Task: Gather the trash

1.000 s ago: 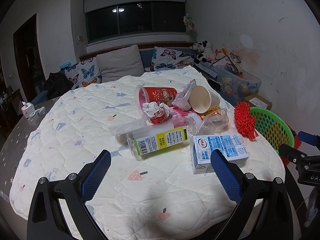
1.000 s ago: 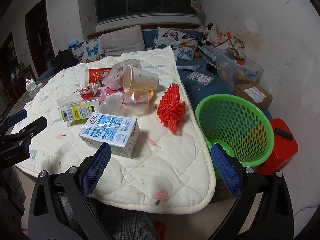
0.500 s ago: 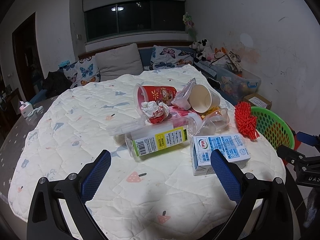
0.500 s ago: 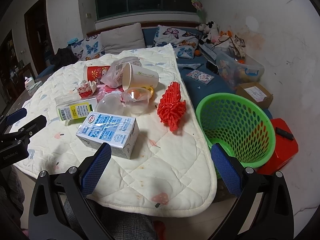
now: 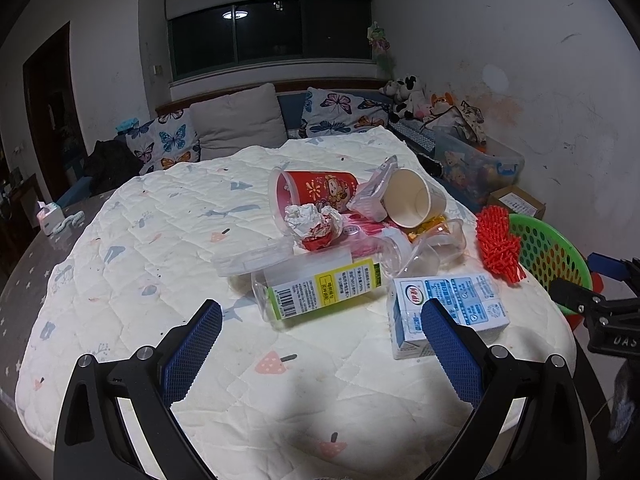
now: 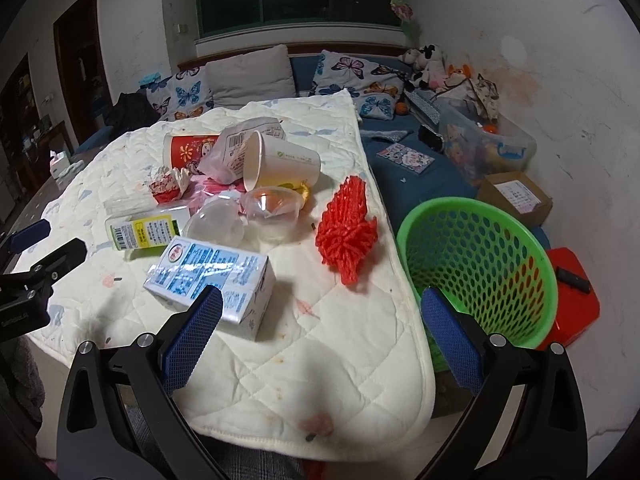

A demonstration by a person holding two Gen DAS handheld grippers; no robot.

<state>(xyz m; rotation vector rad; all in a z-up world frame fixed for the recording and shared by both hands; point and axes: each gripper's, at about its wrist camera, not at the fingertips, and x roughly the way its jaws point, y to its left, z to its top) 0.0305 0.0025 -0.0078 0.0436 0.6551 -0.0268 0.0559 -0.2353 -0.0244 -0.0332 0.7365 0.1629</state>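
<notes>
Trash lies on a quilted white table cover [image 5: 160, 240]: a blue-white milk carton [image 5: 448, 304] [image 6: 208, 272], a clear bottle with a yellow-green label [image 5: 320, 288] [image 6: 140, 232], a red cup [image 5: 316, 192], a crumpled wrapper [image 5: 312, 224], a paper cup [image 6: 280, 160], clear plastic tubs [image 6: 272, 208] and a red foam net [image 6: 348, 228]. A green basket [image 6: 480, 264] stands right of the table. My left gripper [image 5: 320, 348] is open, empty, near the bottle. My right gripper [image 6: 320, 336] is open, empty, just in front of the carton.
A sofa with butterfly pillows [image 5: 240, 128] lies behind the table. A clear storage bin [image 6: 484, 148], a cardboard box [image 6: 516, 196] and a red stool [image 6: 572, 296] stand by the right wall. A tissue box [image 5: 50, 216] sits at the far left.
Both grippers have moved slightly forward toward the trash pile; the carton and bottle appear a little nearer. Nothing has been taken hold of.
</notes>
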